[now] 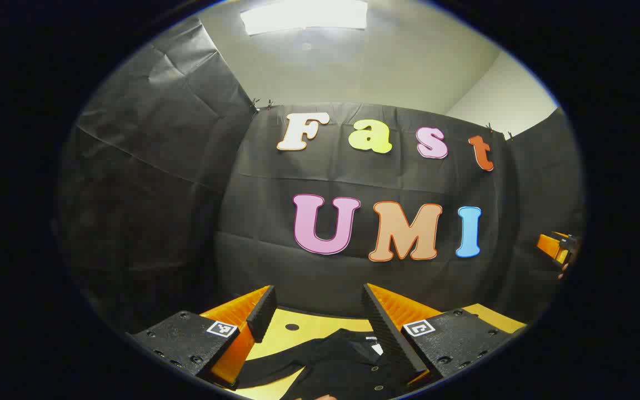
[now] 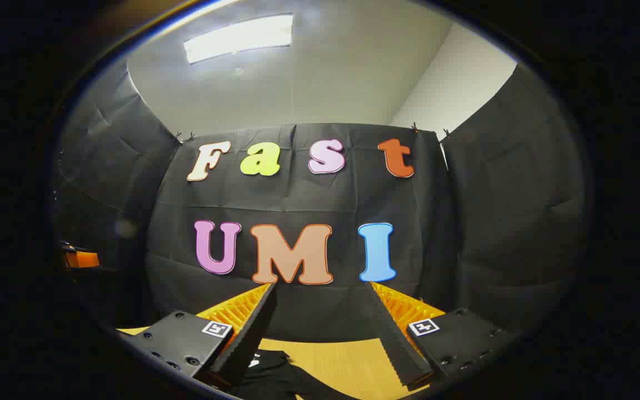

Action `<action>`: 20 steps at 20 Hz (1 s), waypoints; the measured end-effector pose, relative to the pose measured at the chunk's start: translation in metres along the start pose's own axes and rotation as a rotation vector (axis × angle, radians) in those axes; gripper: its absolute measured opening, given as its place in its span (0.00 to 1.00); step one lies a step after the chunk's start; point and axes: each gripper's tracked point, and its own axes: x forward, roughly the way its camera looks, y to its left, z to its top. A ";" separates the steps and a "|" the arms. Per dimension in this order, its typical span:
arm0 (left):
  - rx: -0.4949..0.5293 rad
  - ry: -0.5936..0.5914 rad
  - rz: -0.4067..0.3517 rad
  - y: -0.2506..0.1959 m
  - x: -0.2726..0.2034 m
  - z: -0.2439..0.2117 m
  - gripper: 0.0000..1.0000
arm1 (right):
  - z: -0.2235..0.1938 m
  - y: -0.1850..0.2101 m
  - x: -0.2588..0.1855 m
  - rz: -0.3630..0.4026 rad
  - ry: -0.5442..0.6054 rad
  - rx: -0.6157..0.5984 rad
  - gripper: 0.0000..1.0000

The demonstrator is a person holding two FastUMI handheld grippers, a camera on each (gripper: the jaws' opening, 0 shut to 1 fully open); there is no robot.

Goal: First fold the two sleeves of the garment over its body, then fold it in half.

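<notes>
Open claws [image 1: 314, 311] [image 2: 320, 316] above black garment [image 1: 342, 361]

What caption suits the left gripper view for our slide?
Open left claw held above a black garment lying on the wooden table.

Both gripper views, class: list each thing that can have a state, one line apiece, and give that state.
Left gripper: jaws open, above the table, holding nothing.
Right gripper: jaws open, above the table, holding nothing.
Black garment: lying on the table, collar and buttons showing, not yet folded as far as can be seen.
Wooden table: partly covered by the garment.
Ceiling light: on.
</notes>
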 end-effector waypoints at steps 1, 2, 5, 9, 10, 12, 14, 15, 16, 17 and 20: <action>0.003 0.003 0.002 0.001 0.000 0.000 0.93 | 0.000 -0.001 0.001 -0.001 -0.001 0.002 0.99; 0.005 0.004 0.003 0.000 0.000 -0.001 0.93 | 0.000 0.000 0.002 -0.001 0.000 0.003 0.99; -0.017 0.008 0.003 -0.003 -0.002 -0.001 0.93 | -0.006 -0.002 0.002 0.003 0.014 0.004 0.99; -0.006 0.007 0.001 -0.006 -0.004 0.000 0.92 | -0.002 0.000 0.004 0.009 0.010 0.015 0.99; 0.003 -0.005 0.002 -0.005 -0.005 0.004 0.92 | -0.001 0.001 0.004 0.013 0.006 0.017 0.99; 0.015 -0.029 0.007 -0.003 -0.006 0.010 0.92 | 0.000 0.004 0.005 0.019 0.004 0.014 0.99; 0.023 -0.038 0.016 -0.001 -0.007 0.013 0.93 | 0.000 0.005 0.004 0.025 0.000 0.018 0.99; 0.022 -0.032 0.013 -0.001 -0.006 0.013 0.92 | 0.001 0.007 0.003 0.030 0.000 0.026 0.99; 0.024 -0.026 0.009 -0.002 -0.008 0.011 0.92 | 0.003 0.008 0.004 0.034 -0.002 0.034 0.99; 0.033 -0.025 0.010 -0.001 -0.008 0.011 0.93 | 0.005 0.006 0.004 0.032 -0.006 0.039 0.99; 0.059 -0.039 0.028 0.006 -0.008 0.018 0.92 | 0.006 0.000 0.004 0.016 -0.014 0.034 0.99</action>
